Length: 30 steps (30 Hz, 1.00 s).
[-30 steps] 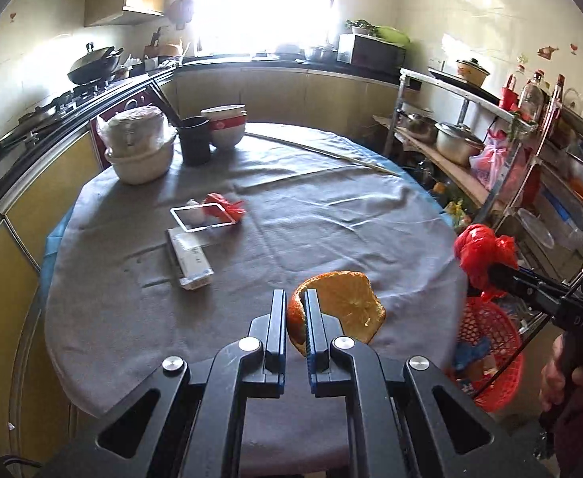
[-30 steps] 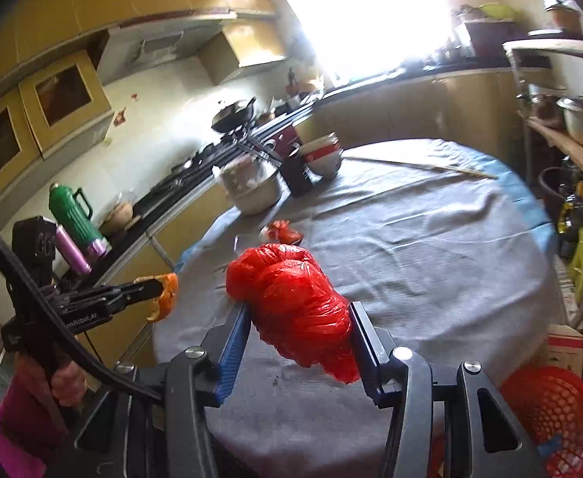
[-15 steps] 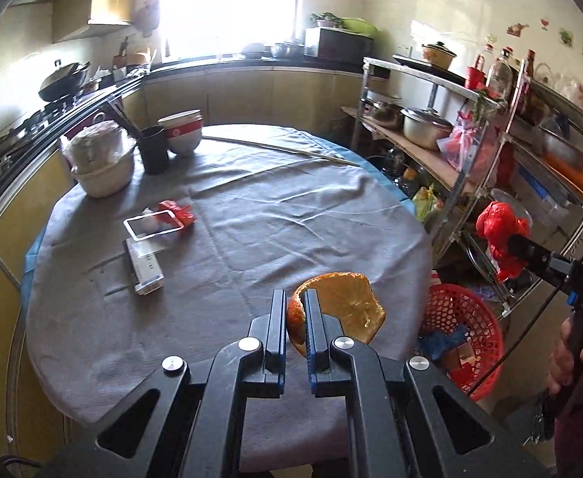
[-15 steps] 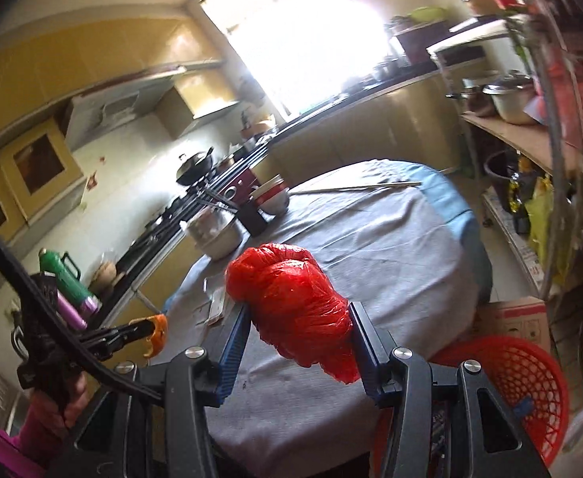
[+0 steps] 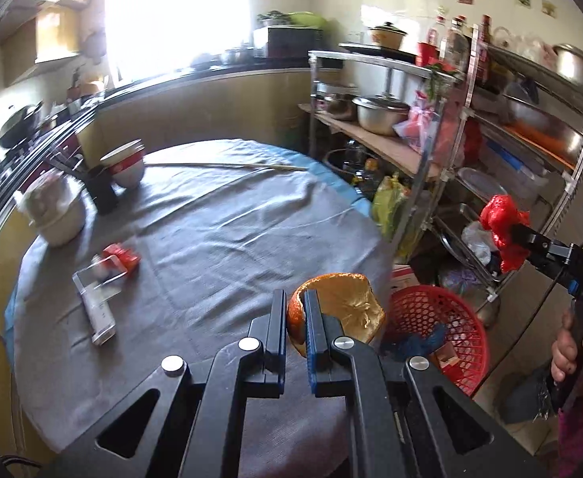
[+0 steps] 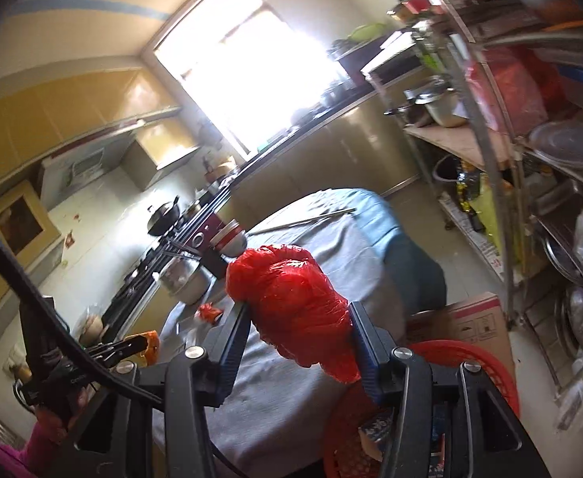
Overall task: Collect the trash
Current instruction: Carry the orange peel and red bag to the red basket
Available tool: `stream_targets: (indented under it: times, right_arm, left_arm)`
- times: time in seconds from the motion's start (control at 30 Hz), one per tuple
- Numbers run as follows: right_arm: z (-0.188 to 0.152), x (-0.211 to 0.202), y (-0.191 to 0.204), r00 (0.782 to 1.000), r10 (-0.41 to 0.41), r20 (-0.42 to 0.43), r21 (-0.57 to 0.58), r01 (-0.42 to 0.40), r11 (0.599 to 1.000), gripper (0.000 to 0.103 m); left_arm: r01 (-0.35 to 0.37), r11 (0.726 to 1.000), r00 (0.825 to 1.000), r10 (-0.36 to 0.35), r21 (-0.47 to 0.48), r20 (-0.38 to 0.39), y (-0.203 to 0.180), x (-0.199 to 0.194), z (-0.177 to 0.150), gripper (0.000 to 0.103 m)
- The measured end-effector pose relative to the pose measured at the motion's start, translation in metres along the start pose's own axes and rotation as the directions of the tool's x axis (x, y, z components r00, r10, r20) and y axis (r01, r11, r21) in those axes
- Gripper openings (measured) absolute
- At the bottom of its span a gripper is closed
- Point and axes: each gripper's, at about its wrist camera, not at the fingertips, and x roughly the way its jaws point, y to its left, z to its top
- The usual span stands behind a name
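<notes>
My left gripper (image 5: pixel 294 302) is shut on an orange peel (image 5: pixel 343 308) and holds it above the table's right edge, beside the red mesh trash basket (image 5: pixel 443 318). My right gripper (image 6: pixel 299 314) is shut on a crumpled red plastic bag (image 6: pixel 291 298) and holds it in the air over the basket (image 6: pixel 486 362). The right gripper with the bag (image 5: pixel 502 231) shows at the right of the left wrist view. A small red wrapper (image 5: pixel 124 257), a clear plastic tray (image 5: pixel 98 277) and a white box (image 5: pixel 100 314) lie on the grey tablecloth (image 5: pixel 220 231).
Bowls (image 5: pixel 126 163), a dark cup (image 5: pixel 102 189) and a covered pot (image 5: pixel 54 207) stand at the table's far left. A metal shelf rack (image 5: pixel 450 127) with pots stands right of the table. A cardboard box (image 6: pixel 474 322) sits behind the basket.
Both grippers have swung right, away from the table and toward the basket, each still holding its item. The right gripper has moved out over the basket.
</notes>
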Motion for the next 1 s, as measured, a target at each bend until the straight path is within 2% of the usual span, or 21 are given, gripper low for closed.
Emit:
stream_targets:
  times: [0.33, 0.53, 1.0]
  right_arm:
    - [-0.002, -0.025, -0.054, 0.997, -0.079, 0.022, 0.102, 0.077, 0.992, 0.053]
    - [-0.015, -0.025, -0.088, 0.993, -0.118, -0.017, 0.184, 0.119, 0.976, 0.053]
    - [-0.058, -0.003, -0.125, 0.979, -0.123, -0.164, 0.275, 0.165, 0.947, 0.054]
  left_arm:
    - [0.124, 0.987, 0.992, -0.121, 0.103, -0.034, -0.065, 0.03, 0.014, 0.009]
    - [0.222, 0.968, 0.972, -0.21, 0.119, -0.11, -0.095, 0.058, 0.011, 0.009]
    - [0.315, 0.932, 0.929, -0.263, 0.181, -0.262, -0.142, 0.098, -0.019, 0.009]
